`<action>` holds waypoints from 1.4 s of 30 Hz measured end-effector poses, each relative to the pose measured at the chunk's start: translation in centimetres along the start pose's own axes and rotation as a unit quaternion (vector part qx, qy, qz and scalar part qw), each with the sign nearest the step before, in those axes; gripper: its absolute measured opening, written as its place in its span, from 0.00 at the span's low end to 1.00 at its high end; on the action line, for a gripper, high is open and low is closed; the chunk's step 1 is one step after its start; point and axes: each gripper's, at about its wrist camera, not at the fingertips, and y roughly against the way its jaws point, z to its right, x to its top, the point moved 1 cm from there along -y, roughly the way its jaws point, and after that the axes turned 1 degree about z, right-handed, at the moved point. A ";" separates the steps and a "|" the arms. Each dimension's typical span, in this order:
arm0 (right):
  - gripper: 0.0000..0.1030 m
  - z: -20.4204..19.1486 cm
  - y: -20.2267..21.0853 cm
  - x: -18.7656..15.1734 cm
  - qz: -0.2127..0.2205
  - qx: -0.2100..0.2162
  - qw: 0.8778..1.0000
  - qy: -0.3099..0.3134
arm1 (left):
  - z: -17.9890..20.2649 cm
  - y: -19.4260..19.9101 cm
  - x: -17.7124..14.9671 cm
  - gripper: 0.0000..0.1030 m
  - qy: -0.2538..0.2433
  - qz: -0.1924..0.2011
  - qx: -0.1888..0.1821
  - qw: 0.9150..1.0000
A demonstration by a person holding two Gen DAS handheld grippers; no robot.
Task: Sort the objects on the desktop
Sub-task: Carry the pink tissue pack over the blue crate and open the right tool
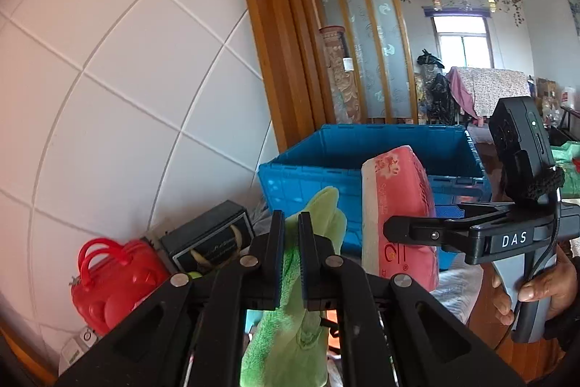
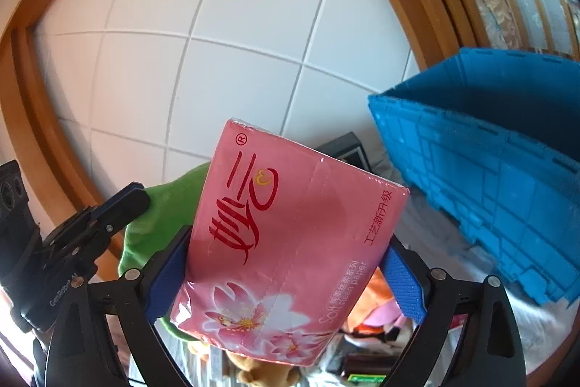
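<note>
My left gripper [image 1: 291,260] is shut on a green cloth [image 1: 290,325] that hangs down between its fingers, held up in the air. My right gripper [image 2: 286,274] is shut on a pink tissue pack [image 2: 290,242], gripped across its width. In the left wrist view the tissue pack [image 1: 397,216] is held upright to the right of the green cloth, in front of a blue plastic crate [image 1: 326,158]. In the right wrist view the crate [image 2: 482,169] stands to the right and the green cloth [image 2: 163,216] shows at the left behind the pack.
A red toy case [image 1: 112,281] and a black box [image 1: 206,234] lie at the left against a white tiled wall [image 1: 108,78]. Mixed items lie below the right gripper [image 2: 366,332]. A wooden frame [image 1: 275,42] stands behind the crate.
</note>
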 end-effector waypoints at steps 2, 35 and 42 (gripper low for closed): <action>0.93 0.8 1.6 1.4 0.022 -0.010 1.000 0.001 | 1.0 -0.8 2.0 0.07 -0.006 0.011 -0.012 1.000; 0.99 31.4 10.6 19.5 0.046 -0.150 0.988 -0.011 | 20.9 -23.4 19.0 0.70 0.019 0.078 -0.005 0.997; 0.99 31.5 12.1 18.5 0.060 -0.129 0.990 -0.015 | 21.6 -23.0 17.4 0.70 0.011 0.068 0.015 0.998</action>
